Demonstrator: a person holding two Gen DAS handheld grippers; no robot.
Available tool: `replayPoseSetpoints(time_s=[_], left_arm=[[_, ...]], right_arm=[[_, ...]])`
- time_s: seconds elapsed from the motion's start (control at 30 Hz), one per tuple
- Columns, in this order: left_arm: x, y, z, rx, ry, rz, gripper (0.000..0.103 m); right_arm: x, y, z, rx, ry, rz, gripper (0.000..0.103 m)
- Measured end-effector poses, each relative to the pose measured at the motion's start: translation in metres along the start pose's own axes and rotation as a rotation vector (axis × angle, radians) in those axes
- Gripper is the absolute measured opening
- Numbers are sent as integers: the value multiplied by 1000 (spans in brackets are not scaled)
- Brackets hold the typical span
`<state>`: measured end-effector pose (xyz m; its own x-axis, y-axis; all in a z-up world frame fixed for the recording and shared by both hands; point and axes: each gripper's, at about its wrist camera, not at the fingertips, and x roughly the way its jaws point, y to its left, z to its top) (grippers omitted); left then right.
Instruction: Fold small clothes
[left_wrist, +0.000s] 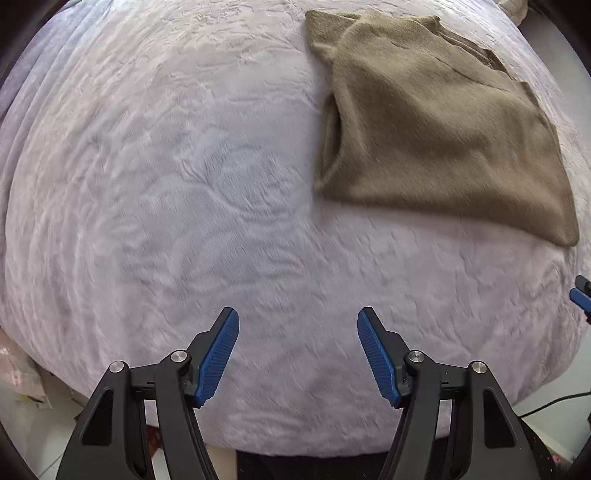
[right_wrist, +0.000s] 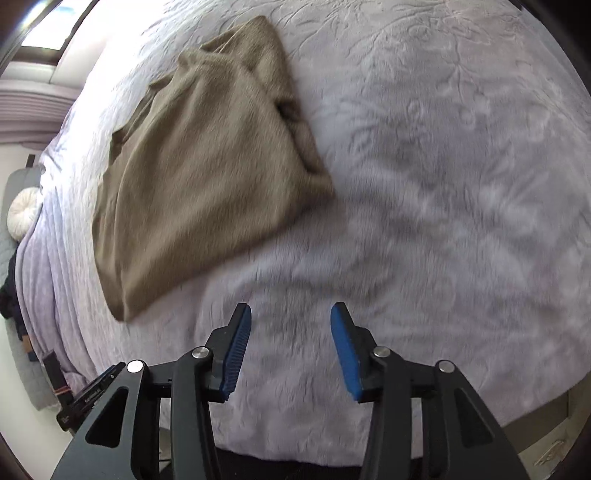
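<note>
Olive-brown knit sweater (left_wrist: 439, 125) lies folded on the bed, on top of the lilac embossed blanket (left_wrist: 166, 177). In the left wrist view it sits at upper right; in the right wrist view the sweater (right_wrist: 199, 177) sits at upper left. It is a compact, roughly rectangular bundle, narrower at its far end, with layered edges and a ribbed hem bunched there. One folded side shows a dark open pocket between layers. Some blur on the fabric in both views, so I cannot read finer seam detail.

My left claw (left_wrist: 298, 356) hangs above bare blanket, near the bed's front edge, apart from the sweater and to its near left. Its blue ribbed pads (left_wrist: 218, 360) stand wide apart and have hold of nothing.

My right claw (right_wrist: 291, 349) is likewise over bare blanket, with the sweater's near corner just ahead and to its left, not touching. Its blue pads (right_wrist: 345, 352) are parted, somewhat less widely than the left pair, and nothing sits between them.

At the right edge of the left wrist view I see a sliver of blue and black from the other claw.

Outward: a round cream cushion (right_wrist: 24, 212) lies beyond the bed's far left side in the right wrist view, and a black cable (left_wrist: 554, 402) runs along the floor at lower right in the left wrist view.
</note>
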<state>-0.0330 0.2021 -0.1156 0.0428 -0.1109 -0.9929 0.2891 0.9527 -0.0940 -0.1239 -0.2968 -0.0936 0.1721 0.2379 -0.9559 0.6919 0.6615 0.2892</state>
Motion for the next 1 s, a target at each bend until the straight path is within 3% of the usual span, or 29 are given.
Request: replayPoseSetpoints(time_s=[0.17,0.43,0.5,0.57,0.63,0.67,0.7,0.83,1.0], left_arm=[[-8,-8,-31,-22,2,-49,68],[-31,-2,-52,-30,-49,-110,68],[-34,4,-31,-25,-58,-177,68],[-40,9,-30,-30,-72,-219,68],[-50,10,-29,-39,-101,-256,78],[-54,13,-28,-52,-119,-271,99],[-59,15,-27,-66,-141,-280,103],[-66,22,-18,-100,-179,-273,103],[-53,37,-1,-161,-148,-202,103]], right_arm=[[8,15,-31,-9,55,20,49],[13,50,-64,-91,91,37,52],[14,62,-67,-122,97,32,53],[14,70,-68,-148,100,24,54],[14,76,-69,-166,102,17,57],[15,81,-69,-178,104,15,57],[15,84,-68,-186,106,12,57],[18,108,-64,-245,112,-9,60],[30,160,-50,-364,135,6,63]])
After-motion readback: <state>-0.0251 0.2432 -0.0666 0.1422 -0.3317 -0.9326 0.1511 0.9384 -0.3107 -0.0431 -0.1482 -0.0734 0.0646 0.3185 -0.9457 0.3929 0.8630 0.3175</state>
